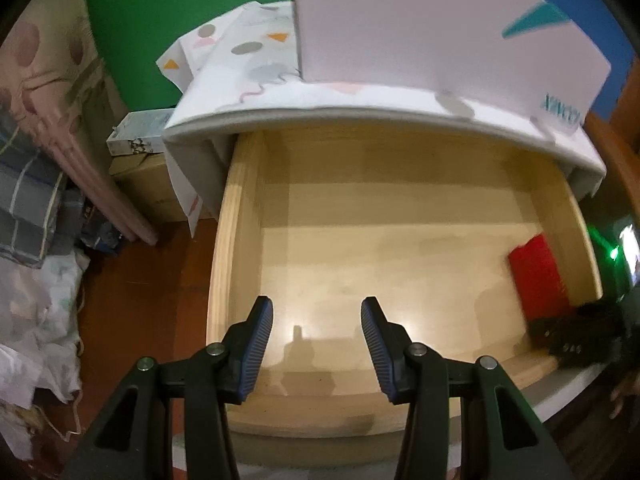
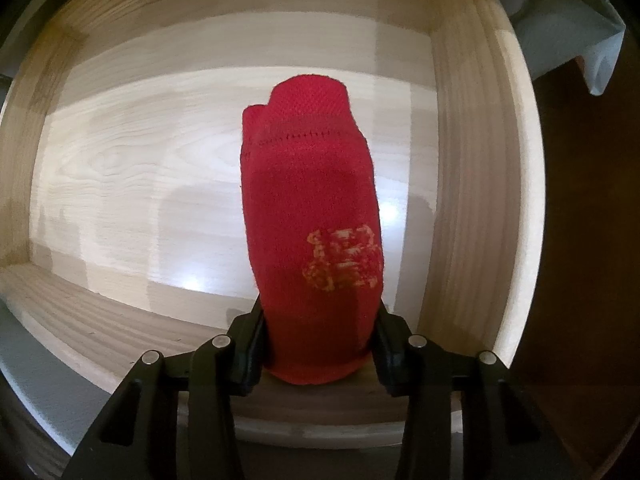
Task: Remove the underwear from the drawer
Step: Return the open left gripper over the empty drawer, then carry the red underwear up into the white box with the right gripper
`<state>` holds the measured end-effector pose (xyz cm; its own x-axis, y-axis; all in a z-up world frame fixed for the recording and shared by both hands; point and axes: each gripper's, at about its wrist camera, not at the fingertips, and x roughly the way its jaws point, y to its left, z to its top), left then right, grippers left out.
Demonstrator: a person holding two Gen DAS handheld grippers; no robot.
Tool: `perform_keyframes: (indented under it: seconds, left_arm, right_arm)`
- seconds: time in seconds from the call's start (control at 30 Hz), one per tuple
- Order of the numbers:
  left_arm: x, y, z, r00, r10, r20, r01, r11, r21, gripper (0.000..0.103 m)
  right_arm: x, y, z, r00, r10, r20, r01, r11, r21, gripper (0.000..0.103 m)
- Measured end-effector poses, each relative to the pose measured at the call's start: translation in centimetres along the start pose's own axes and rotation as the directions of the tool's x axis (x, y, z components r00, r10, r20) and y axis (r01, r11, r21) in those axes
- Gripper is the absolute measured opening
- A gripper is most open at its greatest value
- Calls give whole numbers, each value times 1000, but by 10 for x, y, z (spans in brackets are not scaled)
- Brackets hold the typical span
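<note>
The pale wooden drawer (image 1: 400, 216) stands pulled open. Red folded underwear (image 2: 312, 216) with a yellow printed mark sits between my right gripper's (image 2: 318, 320) fingers, which are shut on its near end over the drawer's front right area. In the left wrist view the same red underwear (image 1: 538, 276) lies at the drawer's right side, with the black right gripper (image 1: 576, 332) at its near end. My left gripper (image 1: 317, 320) is open and empty, above the drawer's front edge, left of the underwear.
A white cabinet top with a patterned cloth (image 1: 248, 56) and a white box (image 1: 420, 28) overhangs the drawer's back. Cardboard boxes (image 1: 140, 148), fabric and bags (image 1: 36, 280) lie on the brown floor at the left. The drawer's right wall (image 2: 476, 200) is close to the underwear.
</note>
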<state>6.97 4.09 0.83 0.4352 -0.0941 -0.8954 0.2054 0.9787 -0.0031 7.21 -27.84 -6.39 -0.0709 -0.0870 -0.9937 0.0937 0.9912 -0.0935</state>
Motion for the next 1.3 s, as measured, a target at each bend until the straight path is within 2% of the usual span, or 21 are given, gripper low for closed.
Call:
perform_keyframes:
  seconds: [0.17, 0.53, 0.57, 0.67, 0.9, 1.1, 1.23, 1.3]
  left_arm:
    - [5, 10, -1, 1000, -6, -15, 5, 999, -53, 47]
    - [2, 13, -3, 1000, -6, 1, 6, 997, -75, 47]
    - [2, 13, -4, 1000, -6, 2, 6, 997, -78, 47]
    - [1, 14, -3, 1000, -7, 5, 7, 997, -82, 47]
    - [2, 14, -3, 1000, -5, 3, 5, 997, -80, 47]
    - [1, 15, -2, 1000, 5, 5, -5, 996, -88, 47]
    - [1, 16, -2, 1000, 7, 4, -7, 996, -90, 47]
    - [1, 16, -3, 1000, 5, 5, -5, 996, -88, 47]
  right_arm:
    - [-2, 2, -2, 1000, -6, 10, 6, 1000, -3, 39]
    - [-11, 1, -17, 997, -13, 73, 14, 1000, -13, 38]
    - [-8, 11, -21, 997, -11, 79, 11, 1000, -9, 38]
    - [-17, 9, -24, 994, 15, 110, -16, 1000, 5, 38]
    - [-61, -3, -35, 981, 49, 189, -50, 999, 3, 38]
    - [-100, -7, -49, 978, 60, 197, -57, 998, -21, 38]
    - [-128, -9, -60, 968, 66, 243, -58, 997, -40, 38]
    - [-146, -5, -54, 962, 80, 262, -71, 997, -43, 38]
